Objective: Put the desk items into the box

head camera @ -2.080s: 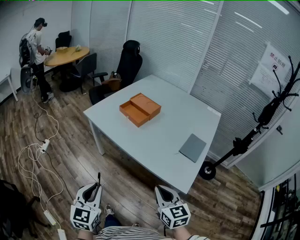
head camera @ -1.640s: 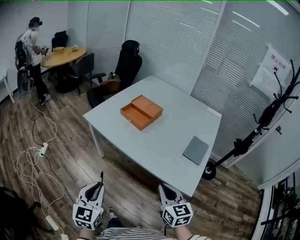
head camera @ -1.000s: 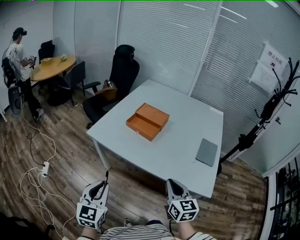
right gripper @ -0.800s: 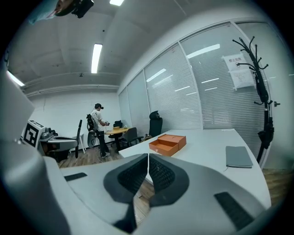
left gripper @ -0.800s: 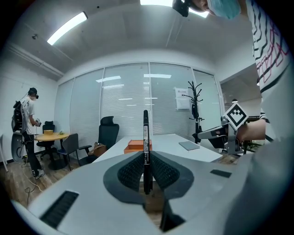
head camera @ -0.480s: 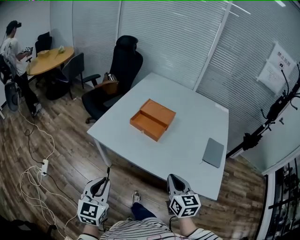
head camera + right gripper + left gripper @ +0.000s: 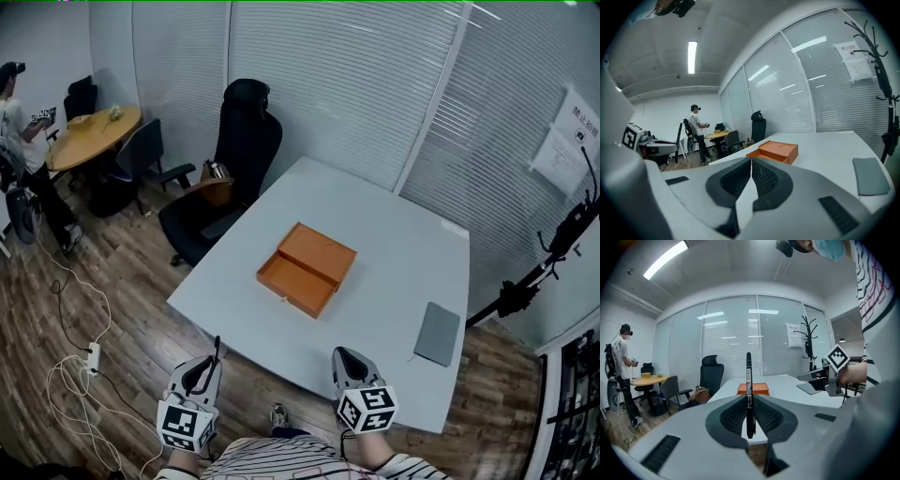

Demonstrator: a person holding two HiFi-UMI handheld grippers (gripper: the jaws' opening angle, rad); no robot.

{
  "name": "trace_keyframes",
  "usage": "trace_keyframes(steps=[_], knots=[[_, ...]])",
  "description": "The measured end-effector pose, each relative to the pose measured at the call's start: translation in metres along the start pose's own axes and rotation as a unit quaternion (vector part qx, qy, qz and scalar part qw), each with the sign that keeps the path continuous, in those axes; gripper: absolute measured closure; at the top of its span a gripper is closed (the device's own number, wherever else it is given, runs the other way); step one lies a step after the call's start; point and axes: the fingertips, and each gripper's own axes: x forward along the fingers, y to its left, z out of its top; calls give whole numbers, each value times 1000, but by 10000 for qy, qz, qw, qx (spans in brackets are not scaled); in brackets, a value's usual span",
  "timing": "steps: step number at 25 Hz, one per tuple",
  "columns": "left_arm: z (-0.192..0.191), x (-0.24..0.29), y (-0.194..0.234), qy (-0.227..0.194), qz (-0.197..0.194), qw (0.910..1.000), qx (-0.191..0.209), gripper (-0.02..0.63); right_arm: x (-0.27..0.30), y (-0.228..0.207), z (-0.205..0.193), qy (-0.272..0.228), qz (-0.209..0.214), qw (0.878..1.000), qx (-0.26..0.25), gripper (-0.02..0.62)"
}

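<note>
We stand at the near edge of a white table in a glass-walled office, with both hand-held grippers low in the head view, short of the tabletop. The left gripper is clamped on a black pen. The pen stands upright between the ribbed pads, and its upper end rises well past the jaw tips. The right gripper has its jaws pressed together with nothing between them, as its own view shows.

The orange box lies open near the middle of the table, with its lid folded flat beside the tray. It is well apart from both grippers. A grey notebook lies flat near the table's right edge, apart from the box.

A black office chair stands at the far left corner of the table. Beyond it, at the left of the room, a person stands beside a round wooden table. White cables and a power strip trail over the wooden floor. A black coat stand rises at the right by the blinds, where a paper notice hangs.
</note>
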Motion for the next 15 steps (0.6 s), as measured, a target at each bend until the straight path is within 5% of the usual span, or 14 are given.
trace_keyframes(steps=[15], knots=[[48, 139, 20, 30, -844, 9931, 808, 549, 60, -44, 23, -80, -290, 9992, 262, 568]])
